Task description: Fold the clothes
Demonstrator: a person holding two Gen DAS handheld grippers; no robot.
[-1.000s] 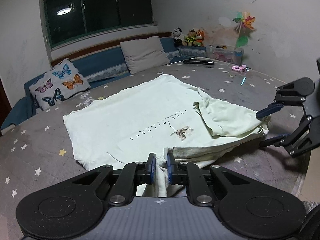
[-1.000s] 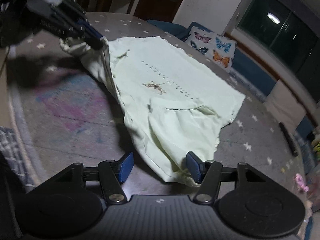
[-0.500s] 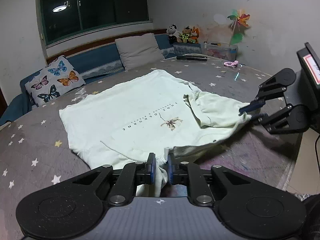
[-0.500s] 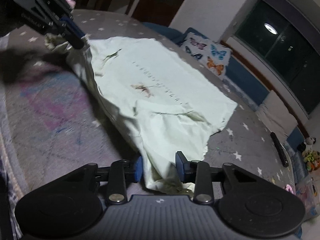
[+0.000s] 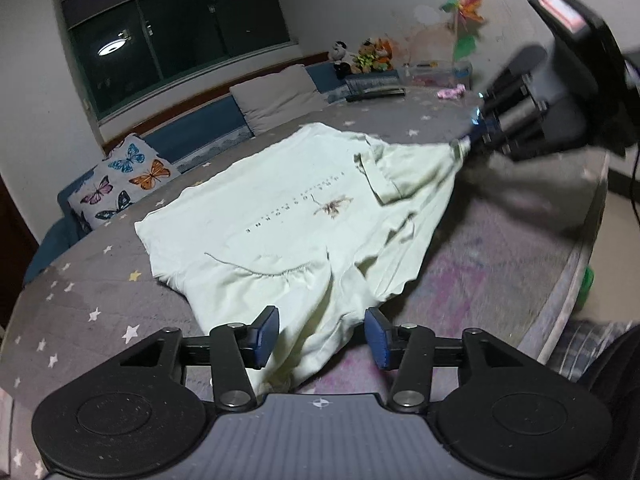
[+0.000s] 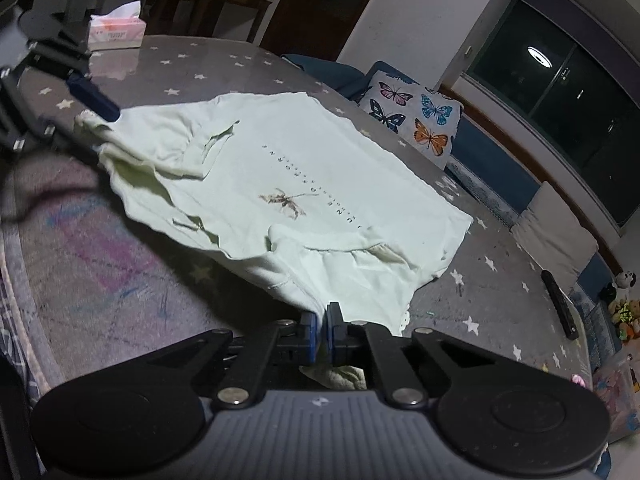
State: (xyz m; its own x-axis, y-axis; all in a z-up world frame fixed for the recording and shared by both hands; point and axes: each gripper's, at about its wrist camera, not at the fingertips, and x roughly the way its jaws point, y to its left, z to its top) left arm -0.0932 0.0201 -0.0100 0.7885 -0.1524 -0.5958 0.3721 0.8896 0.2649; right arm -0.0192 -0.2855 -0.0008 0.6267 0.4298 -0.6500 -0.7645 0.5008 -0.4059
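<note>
A pale green T-shirt point(image 5: 288, 216) with a small insect print and a line of text lies spread on the grey star-patterned cover point(image 5: 80, 320); it also shows in the right wrist view point(image 6: 320, 184). My left gripper point(image 5: 322, 338) is open, its blue pads either side of the shirt's near corner, which lies loose between them. My right gripper point(image 6: 319, 336) is shut on the shirt's edge and holds it lifted; in the left wrist view it point(image 5: 476, 136) pulls the cloth taut at the right.
A butterfly cushion point(image 5: 124, 180) and a grey pillow point(image 5: 276, 96) lie at the back under the window. A dark remote point(image 6: 560, 304), soft toys point(image 5: 364, 56) and a tissue box point(image 6: 114, 32) sit around the cover's edges.
My left gripper has opened and let go of the shirt's corner. My right gripper has shut on the shirt's edge and lifted it.
</note>
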